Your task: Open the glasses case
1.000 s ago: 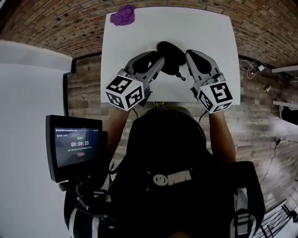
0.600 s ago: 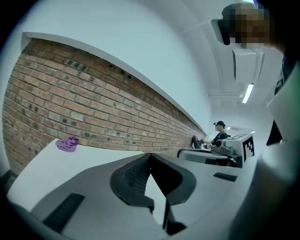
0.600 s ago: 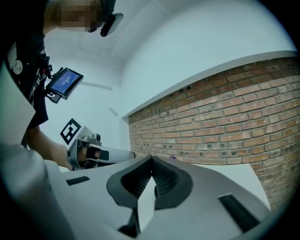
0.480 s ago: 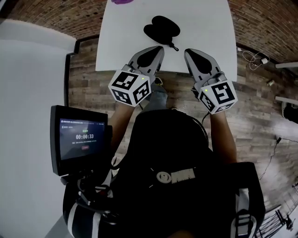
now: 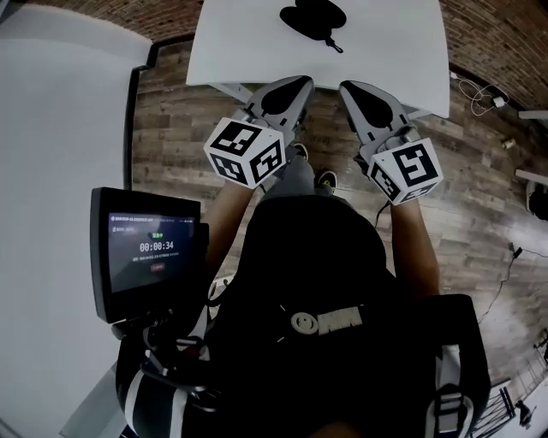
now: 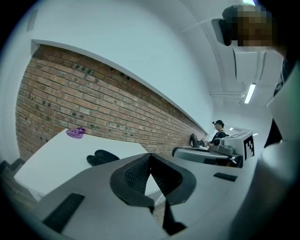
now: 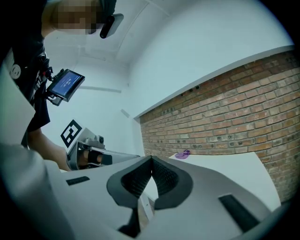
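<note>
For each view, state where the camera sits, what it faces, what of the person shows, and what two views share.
Head view: on the head, facing down at table and glasses case; torso, forearms, left tool, right tool.
Left gripper view: on left tool, facing case, brick wall; own shut jaws.
Right gripper view: on right tool, facing wall; own shut jaws, torso.
Shared: both gripper views show the purple cloth.

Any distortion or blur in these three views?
Head view: fisheye bows the white table; the glasses case is a featureless black shape. Left gripper view: the brick wall curves, corners dark. Right gripper view: same bending, no blur.
</note>
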Available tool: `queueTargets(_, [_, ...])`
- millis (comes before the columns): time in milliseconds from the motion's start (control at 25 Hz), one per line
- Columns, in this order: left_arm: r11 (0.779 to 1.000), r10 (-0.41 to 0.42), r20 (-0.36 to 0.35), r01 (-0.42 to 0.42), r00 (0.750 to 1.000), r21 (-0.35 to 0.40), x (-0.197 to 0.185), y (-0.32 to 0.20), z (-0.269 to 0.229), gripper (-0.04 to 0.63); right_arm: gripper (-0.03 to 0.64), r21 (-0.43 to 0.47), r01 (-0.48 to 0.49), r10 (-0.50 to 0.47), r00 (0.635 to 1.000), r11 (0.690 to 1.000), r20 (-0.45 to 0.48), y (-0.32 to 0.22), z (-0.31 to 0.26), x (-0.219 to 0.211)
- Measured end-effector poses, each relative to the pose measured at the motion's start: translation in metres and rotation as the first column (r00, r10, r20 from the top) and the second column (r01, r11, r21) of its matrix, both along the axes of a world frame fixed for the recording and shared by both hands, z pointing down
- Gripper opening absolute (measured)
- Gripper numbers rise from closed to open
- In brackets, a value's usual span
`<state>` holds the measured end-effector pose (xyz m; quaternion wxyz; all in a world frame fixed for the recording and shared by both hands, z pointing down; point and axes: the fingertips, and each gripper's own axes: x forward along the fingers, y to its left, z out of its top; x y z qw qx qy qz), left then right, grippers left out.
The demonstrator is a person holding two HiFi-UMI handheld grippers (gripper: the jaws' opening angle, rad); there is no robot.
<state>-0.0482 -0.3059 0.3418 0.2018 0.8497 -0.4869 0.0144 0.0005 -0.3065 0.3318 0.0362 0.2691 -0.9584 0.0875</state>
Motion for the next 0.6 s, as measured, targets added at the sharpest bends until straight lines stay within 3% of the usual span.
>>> queueTargets(200, [1.0, -0.004, 0.009, 0.004, 1.0, -0.019, -0.001, 0.01, 0.003, 0.005, 0.006, -0.017, 0.009, -0.01, 0.999, 1.0, -0.035, 0.01, 0.009, -0.002])
queueTargets(600, [1.0, 0.023, 0.008, -0.023, 1.0, -0.009, -0.021, 0.085, 0.005, 0.005, 0.006, -0.028, -0.048, 0.045, 0.993, 0.998, -0.107, 0.093, 0.018, -0.015])
